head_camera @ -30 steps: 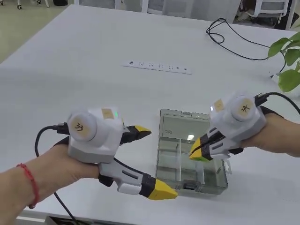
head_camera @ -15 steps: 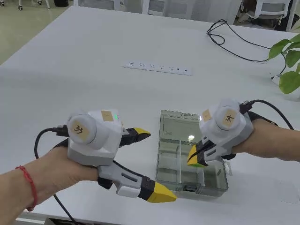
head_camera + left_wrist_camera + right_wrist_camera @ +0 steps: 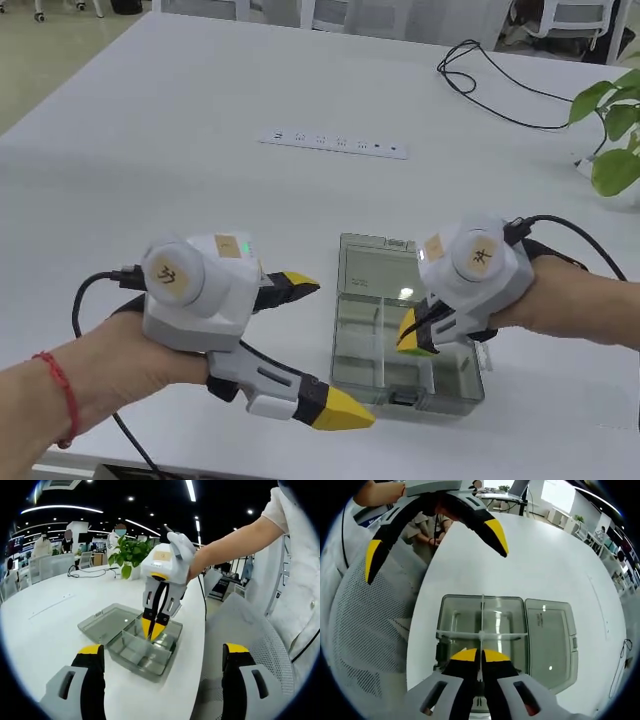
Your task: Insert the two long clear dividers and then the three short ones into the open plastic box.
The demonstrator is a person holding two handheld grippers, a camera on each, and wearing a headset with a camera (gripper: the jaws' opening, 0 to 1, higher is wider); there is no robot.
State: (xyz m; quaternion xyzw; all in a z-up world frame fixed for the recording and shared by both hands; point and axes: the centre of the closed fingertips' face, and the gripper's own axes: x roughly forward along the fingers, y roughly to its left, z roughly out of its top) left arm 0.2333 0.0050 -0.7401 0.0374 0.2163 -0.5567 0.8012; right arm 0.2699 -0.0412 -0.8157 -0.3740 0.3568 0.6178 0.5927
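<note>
The open clear plastic box point(image 3: 365, 375) lies near the table's front edge, with its lid point(image 3: 385, 262) flat behind it. My right gripper point(image 3: 413, 340) hangs over the box's middle, shut on a thin clear divider point(image 3: 481, 622). I see that divider edge-on, reaching down into the box point(image 3: 457, 617) and crossing another clear divider point(image 3: 505, 635) that stands in it. My left gripper point(image 3: 322, 347) is wide open and holds nothing, just left of the box. In the left gripper view the right gripper point(image 3: 154, 629) points down into the box point(image 3: 142, 655).
A white power strip point(image 3: 335, 143) lies mid-table, far behind the box. A black cable point(image 3: 490, 85) and a green plant point(image 3: 612, 130) are at the back right. The table's front edge runs just below the grippers. A mesh chair point(image 3: 370, 630) is beside the table.
My right gripper has moved left and a little lower over the box, still shut on the divider. The left gripper has hardly moved.
</note>
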